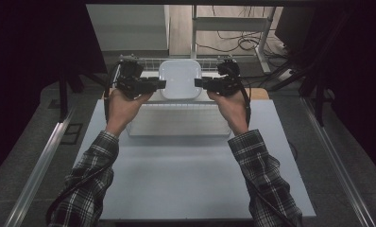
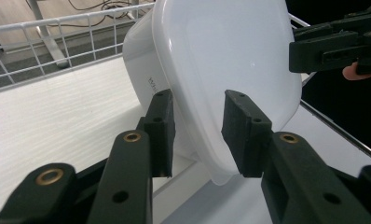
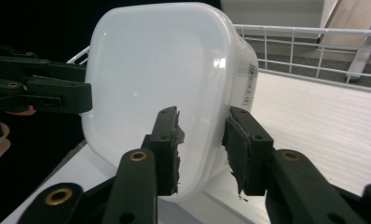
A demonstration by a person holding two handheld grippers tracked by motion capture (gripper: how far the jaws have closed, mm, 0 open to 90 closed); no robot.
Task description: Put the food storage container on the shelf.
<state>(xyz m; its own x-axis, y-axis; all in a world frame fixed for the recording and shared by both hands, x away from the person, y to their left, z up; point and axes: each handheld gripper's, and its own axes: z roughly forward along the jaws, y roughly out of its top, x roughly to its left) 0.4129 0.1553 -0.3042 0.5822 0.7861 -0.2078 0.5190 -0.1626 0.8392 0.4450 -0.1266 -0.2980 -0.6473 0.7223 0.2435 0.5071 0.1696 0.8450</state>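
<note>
Each open tool, left and right, straddles the white container's rim ungripped; its underside is hidden.

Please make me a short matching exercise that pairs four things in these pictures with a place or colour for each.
Things:
1. white plastic container
2. left gripper
3. right gripper
4. wire rack

Descriptions:
A. comes at the container's rim from the right side of the high view
B. white grid of thin bars at the far side of the table
C. rounded square, between the two grippers
D. comes at the container's rim from the left side of the high view

Pairs: 1-C, 2-D, 3-A, 4-B
</note>
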